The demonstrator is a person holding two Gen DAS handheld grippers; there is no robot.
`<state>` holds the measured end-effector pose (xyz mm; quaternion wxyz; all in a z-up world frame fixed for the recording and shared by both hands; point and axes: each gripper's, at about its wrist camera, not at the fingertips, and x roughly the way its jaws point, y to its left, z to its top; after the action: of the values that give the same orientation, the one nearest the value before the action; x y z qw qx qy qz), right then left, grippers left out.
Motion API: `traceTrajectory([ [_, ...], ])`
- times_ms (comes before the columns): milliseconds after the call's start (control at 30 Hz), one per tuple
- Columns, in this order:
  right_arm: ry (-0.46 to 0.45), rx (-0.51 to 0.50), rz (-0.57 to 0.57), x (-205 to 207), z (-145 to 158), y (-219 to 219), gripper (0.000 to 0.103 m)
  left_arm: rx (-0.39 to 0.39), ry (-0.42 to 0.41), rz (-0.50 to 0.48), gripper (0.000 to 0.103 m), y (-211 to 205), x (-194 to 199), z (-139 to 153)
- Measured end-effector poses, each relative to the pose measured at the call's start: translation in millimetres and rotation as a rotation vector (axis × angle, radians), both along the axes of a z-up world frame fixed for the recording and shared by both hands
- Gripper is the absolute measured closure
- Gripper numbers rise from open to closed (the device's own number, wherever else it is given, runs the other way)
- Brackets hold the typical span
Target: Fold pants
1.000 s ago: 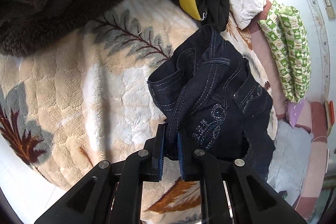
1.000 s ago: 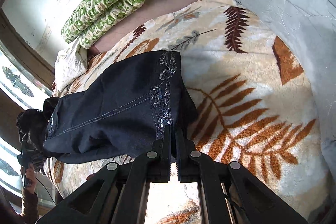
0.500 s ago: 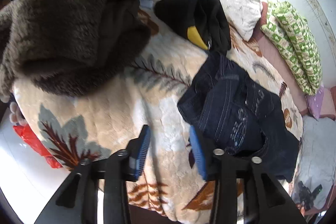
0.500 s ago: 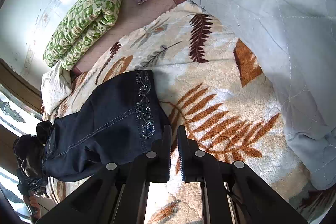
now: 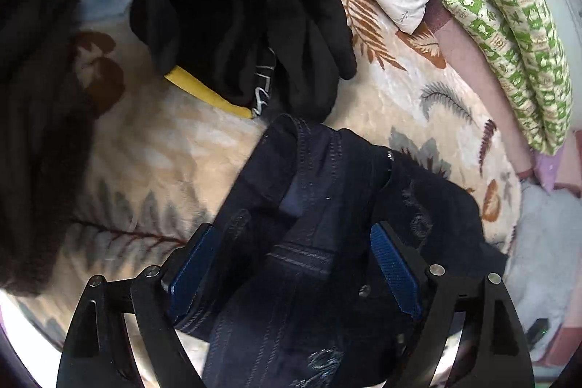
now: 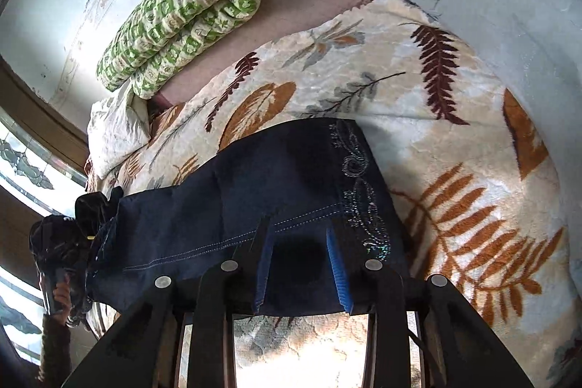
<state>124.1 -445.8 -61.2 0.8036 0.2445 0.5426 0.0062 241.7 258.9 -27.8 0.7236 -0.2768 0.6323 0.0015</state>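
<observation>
Dark denim pants (image 5: 320, 242) with glittery scroll embroidery lie folded on the plush leaf-print blanket (image 5: 152, 148) covering the bed. The left tongs (image 5: 294, 264) are spreading wide over the bunched waistband, pads clear. The right tongs (image 6: 302, 264) are parting above the flat embroidered end.

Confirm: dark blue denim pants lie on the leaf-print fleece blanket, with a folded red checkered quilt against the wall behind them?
Not quite: the folded checkered quilt is green, not red, as the right wrist view shows. The dark blue denim pants do lie on the leaf-print fleece blanket, with the quilt against the wall behind them.
</observation>
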Motion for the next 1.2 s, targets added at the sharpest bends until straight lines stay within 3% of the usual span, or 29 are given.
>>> traceTrajectory([
  [67,0.005,-0.005,0.018,3,-1,5,0.07,-0.1,0.022,0.003,0.016,-2,9,-13],
  [200,0.015,-0.022,0.001,12,-6,1,0.066,-0.117,0.032,-0.046,0.018,-16,20,-27],
  [267,0.024,-0.025,-0.031,16,-8,-5,0.065,-0.113,0.005,-0.043,0.033,-19,24,-32],
  [333,0.026,-0.033,-0.061,21,-11,-13,0.061,-0.12,-0.016,-0.023,0.057,-20,23,-30],
  [400,0.033,-0.05,-0.097,29,-16,-20,0.052,-0.133,-0.037,0.012,0.071,-17,23,-32],
  [500,0.049,-0.047,-0.148,47,-28,-29,0.049,-0.132,-0.05,0.053,0.074,-10,14,-37],
  [700,0.122,-0.039,-0.198,80,-67,-30,0.045,-0.095,-0.073,0.064,0.079,-2,-13,-19],
  [733,0.127,-0.043,-0.178,84,-71,-24,0.049,-0.098,-0.078,0.074,0.081,1,-17,-15],
  [767,0.113,-0.071,-0.133,87,-71,-15,0.08,-0.101,-0.086,0.083,0.082,4,-21,-11],
  [800,0.089,-0.098,-0.075,91,-67,-5,0.1,-0.1,-0.103,0.087,0.086,5,-25,-5],
  [867,0.016,-0.134,-0.014,93,-49,8,0.103,-0.078,-0.152,0.085,0.087,7,-36,10],
  [967,-0.1,-0.072,-0.028,82,-22,2,0.103,0.001,-0.188,0.087,0.087,8,-60,20],
  [1067,0.005,-0.136,-0.043,76,-40,-12,0.103,0.087,-0.083,0.077,0.085,5,-67,-6],
  [1133,0.084,-0.206,-0.05,73,-54,-18,0.103,0.033,-0.03,0.078,0.083,6,-70,-22],
  [1200,0.062,-0.161,-0.048,70,-49,-16,0.097,-0.003,-0.057,0.098,0.076,12,-77,-14],
])
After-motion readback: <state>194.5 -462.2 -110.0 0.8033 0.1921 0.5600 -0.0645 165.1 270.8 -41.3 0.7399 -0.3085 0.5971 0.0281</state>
